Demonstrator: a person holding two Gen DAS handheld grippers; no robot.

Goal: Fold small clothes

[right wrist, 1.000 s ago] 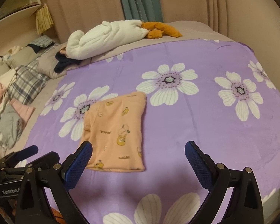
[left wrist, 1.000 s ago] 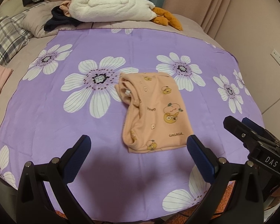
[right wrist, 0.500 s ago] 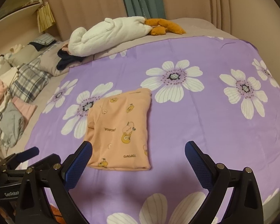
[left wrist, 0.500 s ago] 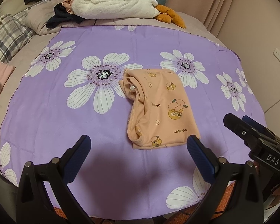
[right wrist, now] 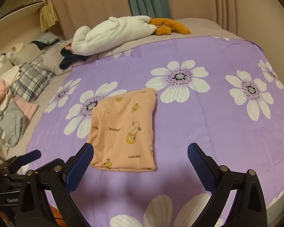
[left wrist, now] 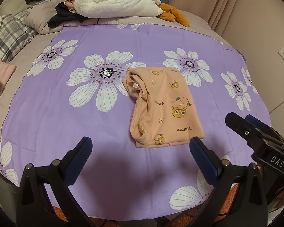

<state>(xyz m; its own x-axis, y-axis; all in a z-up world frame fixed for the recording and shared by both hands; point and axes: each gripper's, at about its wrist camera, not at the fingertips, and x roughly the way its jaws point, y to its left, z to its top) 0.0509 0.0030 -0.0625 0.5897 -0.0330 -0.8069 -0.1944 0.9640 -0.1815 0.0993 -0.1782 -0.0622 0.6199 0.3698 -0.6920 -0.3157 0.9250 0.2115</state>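
A small peach garment [left wrist: 163,106] [right wrist: 126,128] printed with cartoon bears lies folded into a rectangle on the purple flowered sheet [left wrist: 66,117] [right wrist: 208,124]. My left gripper [left wrist: 141,153] hovers open just short of its near edge, nothing between the blue pads. My right gripper [right wrist: 140,158] is open too, its left pad over the garment's near left corner. In the left wrist view the right gripper [left wrist: 255,132] shows at the right edge; in the right wrist view the left gripper [right wrist: 22,160] shows at the lower left.
A white plush toy [left wrist: 115,1] [right wrist: 111,34] with orange feet lies at the far side of the bed beside dark clothing [left wrist: 64,17]. Plaid pillows [left wrist: 7,36] and a pile of pink and grey clothes [right wrist: 11,117] sit at the left. Curtains and a wall stand behind.
Both grippers have moved slightly forward and toward the garment, which now sits lower and larger in both views. The garment has not moved. Both jaws have stayed open.
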